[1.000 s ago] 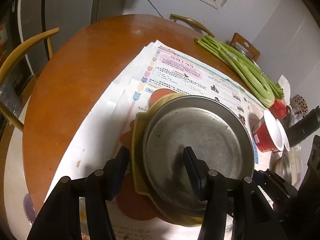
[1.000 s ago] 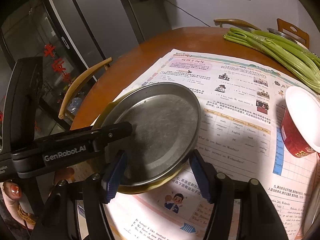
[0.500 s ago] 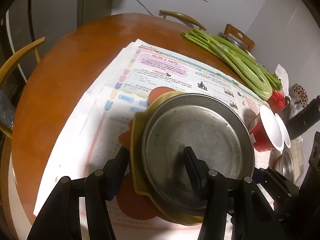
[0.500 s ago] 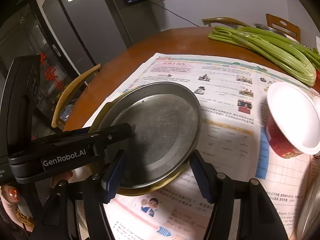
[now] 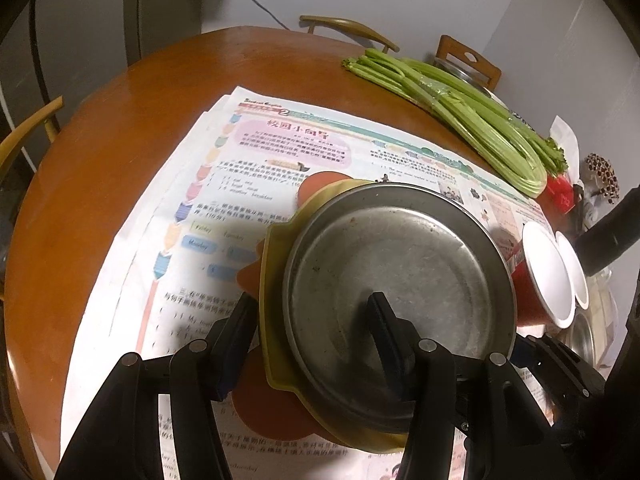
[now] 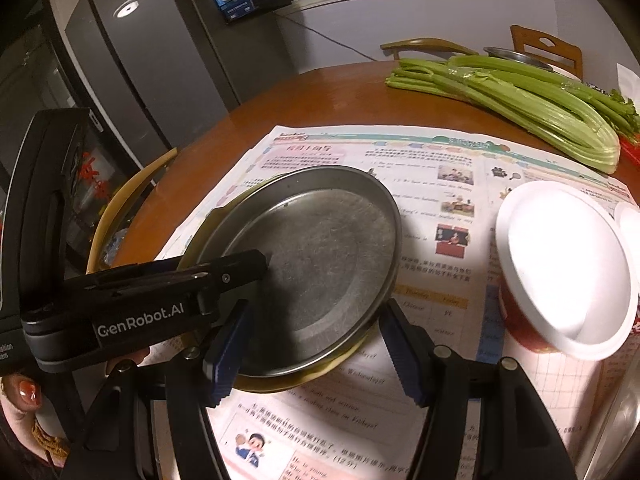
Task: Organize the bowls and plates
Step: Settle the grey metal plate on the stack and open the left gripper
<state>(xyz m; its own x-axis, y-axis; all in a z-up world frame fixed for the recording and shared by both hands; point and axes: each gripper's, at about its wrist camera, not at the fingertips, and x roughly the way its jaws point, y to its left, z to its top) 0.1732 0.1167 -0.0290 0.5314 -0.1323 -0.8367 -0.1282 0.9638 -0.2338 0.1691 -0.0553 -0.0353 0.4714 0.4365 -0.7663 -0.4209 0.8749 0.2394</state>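
Observation:
A scratched metal plate (image 5: 400, 280) (image 6: 320, 248) lies on top of a yellow plate (image 5: 272, 280) (image 6: 340, 364), with an orange plate (image 5: 264, 400) underneath. My left gripper (image 5: 310, 332) is shut across the stack's rim, one finger inside the metal plate and the other outside the yellow edge. In the right wrist view its inner finger (image 6: 240, 268) rests on the metal plate. On the opposite rim my right gripper (image 6: 312, 352) is shut the same way, left finger inside the dish and right finger outside it. The stack is over the newspaper (image 5: 280, 152).
Two red cups with white insides (image 5: 540, 280) (image 6: 560, 272) stand just right of the stack. A celery bunch (image 5: 460, 120) (image 6: 520, 96) lies at the back of the round wooden table (image 5: 100, 180). A metal bowl (image 5: 580, 332) sits at the right edge. Chairs ring the table.
Both grippers and the plate stack have travelled together across the newspaper toward the red cups and the celery. Neither grip has altered.

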